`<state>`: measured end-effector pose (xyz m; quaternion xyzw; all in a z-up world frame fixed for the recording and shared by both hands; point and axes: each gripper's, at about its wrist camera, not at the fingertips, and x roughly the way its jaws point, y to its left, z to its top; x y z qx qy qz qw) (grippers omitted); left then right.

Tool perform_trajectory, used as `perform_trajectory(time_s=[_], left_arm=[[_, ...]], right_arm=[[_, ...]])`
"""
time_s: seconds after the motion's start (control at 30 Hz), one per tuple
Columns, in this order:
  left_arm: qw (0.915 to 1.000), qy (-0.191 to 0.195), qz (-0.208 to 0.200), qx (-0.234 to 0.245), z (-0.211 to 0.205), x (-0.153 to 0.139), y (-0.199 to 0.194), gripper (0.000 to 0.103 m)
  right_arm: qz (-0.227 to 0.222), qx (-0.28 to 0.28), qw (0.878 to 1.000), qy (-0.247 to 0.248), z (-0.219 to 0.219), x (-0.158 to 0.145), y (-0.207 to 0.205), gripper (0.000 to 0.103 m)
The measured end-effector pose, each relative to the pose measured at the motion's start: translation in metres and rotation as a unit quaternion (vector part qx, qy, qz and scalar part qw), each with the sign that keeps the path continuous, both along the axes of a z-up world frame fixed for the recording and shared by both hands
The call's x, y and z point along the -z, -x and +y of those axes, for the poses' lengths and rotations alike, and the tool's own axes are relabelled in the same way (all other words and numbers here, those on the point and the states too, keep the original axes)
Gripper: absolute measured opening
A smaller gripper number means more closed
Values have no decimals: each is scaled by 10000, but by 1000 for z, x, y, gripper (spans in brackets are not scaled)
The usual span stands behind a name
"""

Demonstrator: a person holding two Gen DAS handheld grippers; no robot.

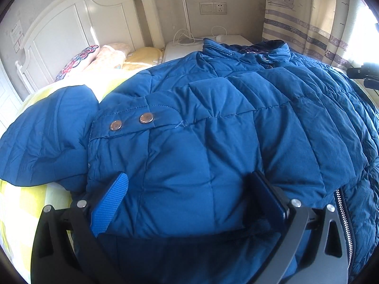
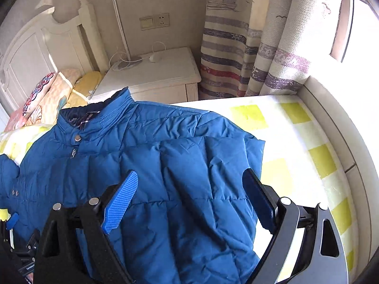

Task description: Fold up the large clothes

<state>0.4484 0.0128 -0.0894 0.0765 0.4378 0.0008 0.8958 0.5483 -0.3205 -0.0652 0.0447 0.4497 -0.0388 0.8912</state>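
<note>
1. Blue quilted jacket lies spread on the bed, collar at the far end from both grippers, towards the headboard. Yellow-and-white checked sheet shows bare off to the right of the right gripper.

2. Right gripper: jaws stand wide apart, nothing pinched. Jacket fabric shows between the fingers, but they appear to float over it; I cannot see a pad pressing cloth. The jacket's right-hand edge runs just under the right finger. My reading: it is placed over that edge so it can take the side panel for a fold inward.

3. Left gripper: jaws also wide. A puffed panel of the jacket fills the gap between the fingers and seems to bulge against them. Whether the pads actually clamp it, I cannot tell. A sleeve lies out to the left of this gripper, beyond the cuff tab with two snap studs. The open zipper runs just right of the right finger.

4. Judgement: jacket looks laid flat, front closed at the neck, folding of the sides not yet done. The sleeve sticking out to the left will need bringing in.

5. Containers: none in use. The bedside cabinet, past the collar, carries a lamp base, a white cable and a small white object; its drawer is shut. Pillows are stacked at the headboard, far left of both grippers.

6. Risk: slippery, puffy fabric may slide out of a shallow pinch.
</note>
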Motion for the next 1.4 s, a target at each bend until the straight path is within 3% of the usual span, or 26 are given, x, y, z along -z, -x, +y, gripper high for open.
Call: perform_trajectory(time_s=[0.1,0.23,0.37,0.43,0.5,0.57,0.67,0.73,0.8,0.87,0.93,1.0,1.07,1.13,1.2,1.27,1.33,1.4], left_arm=[[10000,1,0,1,0,0,0,101],[10000,3,0,-1,0,0,0,101],[10000,1,-1,-2,0,0,0,101],[10000,4,-1,-2,0,0,0,101],[10000,0,0,-2,0,0,0,101],[10000,13,-2,-1,0,0,0,101],[10000,37,-21,-2,1,-1,0,101],[9997,236,-100,-9,5,-4,2,101],[9950,903,-421,-59,25,-15,11,101],[9795,1831,-807,-246,59,-29,29,101],[9568,2666,-1014,-572,100,-38,44,101],[9340,3106,-1270,-1224,149,-44,62,100],[9138,3267,-1561,-1840,199,-51,80,100],[9011,3147,-1733,-2427,250,-59,93,100],[8894,2930,-1636,-3104,302,-61,98,100],[8718,2955,-1390,-3651,353,-55,97,100],[8479,3254,-1302,-3978,401,-44,96,100],[8328,3496,-1453,-4038,432,-43,93,100]], right_arm=[[358,85,9993,-95,-11,26,-14,86],[194,460,9980,-395,-17,15,6,86],[-403,-283,9986,-211,27,-6,63,87],[-410,-865,9954,-12,60,0,90,88],[-131,-1279,9911,331,89,19,105,88],[-282,-1275,9884,781,102,29,115,88],[-97,-874,9948,514,91,17,121,88],[-454,-685,9962,271,89,0,140,88],[-665,-783,9946,116,95,-6,161,88],[-643,-952,9931,214,104,-2,176,88],[-538,-995,9926,449,111,10,188,88],[-404,-923,9936,521,110,26,192,88],[-412,-864,9946,398,106,35,192,90],[-388,-779,9955,376,104,36,189,95],[-334,-769,9957,387,105,37,186,97],[-325,-766,9956,421,106,38,187,97],[-321,-764,9957,422,107,39,188,97],[-318,-765,9957,410,107,39,188,97]])
